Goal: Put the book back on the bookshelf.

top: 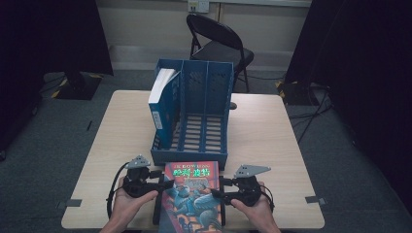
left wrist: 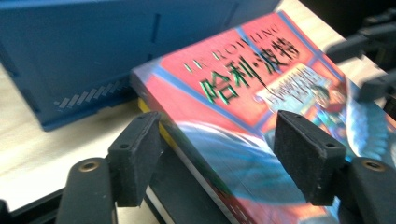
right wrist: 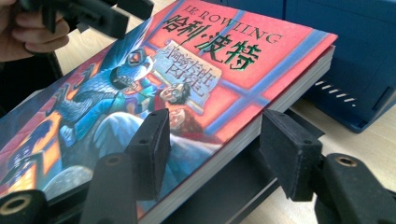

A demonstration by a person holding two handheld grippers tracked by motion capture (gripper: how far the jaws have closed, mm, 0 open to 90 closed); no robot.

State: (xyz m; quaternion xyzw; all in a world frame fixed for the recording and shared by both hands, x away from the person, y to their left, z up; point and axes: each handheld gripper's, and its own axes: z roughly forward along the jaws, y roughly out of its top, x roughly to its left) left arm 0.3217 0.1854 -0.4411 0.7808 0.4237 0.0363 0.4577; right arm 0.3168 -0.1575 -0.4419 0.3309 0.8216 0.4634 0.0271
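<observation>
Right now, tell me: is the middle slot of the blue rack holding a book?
No, the middle slot of the blue rack stands bare; a blue book sits in the left one.

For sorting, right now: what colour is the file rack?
Blue file rack, clearest in the high view.

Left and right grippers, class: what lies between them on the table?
In the high view, the red-covered book lies between the left gripper and the right gripper, each gripper at one long edge, just in front of the blue file rack.
</observation>
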